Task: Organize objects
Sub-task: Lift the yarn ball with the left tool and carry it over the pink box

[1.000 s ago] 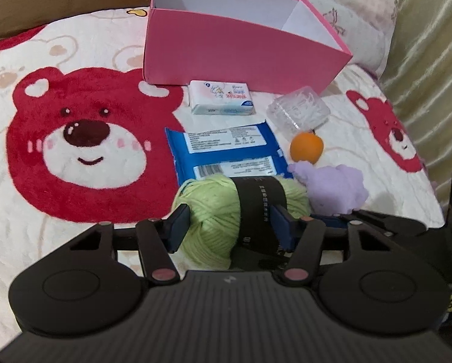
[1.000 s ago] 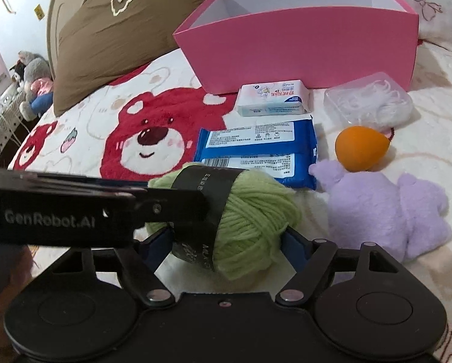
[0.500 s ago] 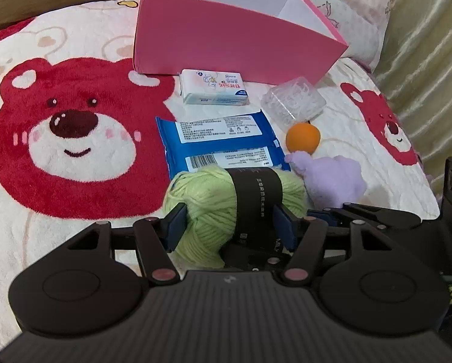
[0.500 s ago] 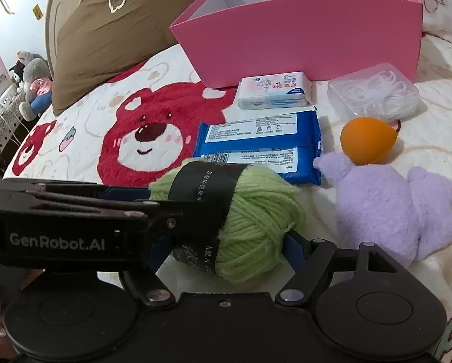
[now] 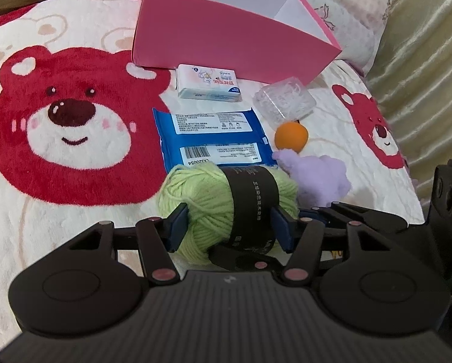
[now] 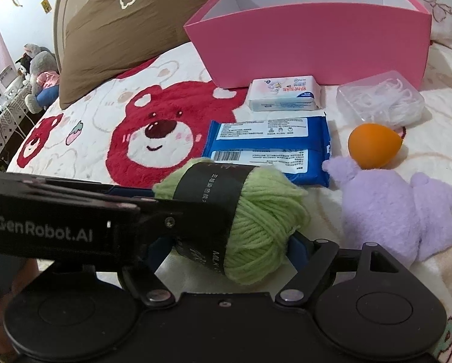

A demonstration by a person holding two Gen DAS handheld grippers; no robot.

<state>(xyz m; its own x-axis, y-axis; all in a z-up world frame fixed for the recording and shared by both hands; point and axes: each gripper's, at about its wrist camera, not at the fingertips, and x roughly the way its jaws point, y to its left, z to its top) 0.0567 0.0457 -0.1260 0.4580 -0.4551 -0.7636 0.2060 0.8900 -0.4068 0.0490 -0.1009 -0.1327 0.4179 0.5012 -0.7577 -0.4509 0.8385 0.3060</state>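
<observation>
A green yarn ball [image 5: 207,205] with a black paper band hangs just above the bear-print blanket, and both grippers hold it. My left gripper [image 5: 229,228] has its blue pads pressed on the yarn's left part and on the band; its jaws are closing. My right gripper [image 6: 228,249] comes in from the right. Its right pad lies against the yarn [image 6: 262,220] and its left pad is hidden behind the left gripper's finger; its jaws are opening. An open pink box [image 5: 226,36] stands behind.
Between yarn and box lie a blue wipes pack [image 5: 213,139], a small tissue pack [image 5: 209,86], a clear plastic case [image 5: 283,101], an orange sponge [image 5: 291,136] and a purple plush [image 5: 316,181]. A brown pillow [image 6: 120,24] sits back left and a curtain [image 5: 422,60] hangs at the right.
The yarn ball stays between both grippers in about the same spot. The other objects on the blanket have not moved.
</observation>
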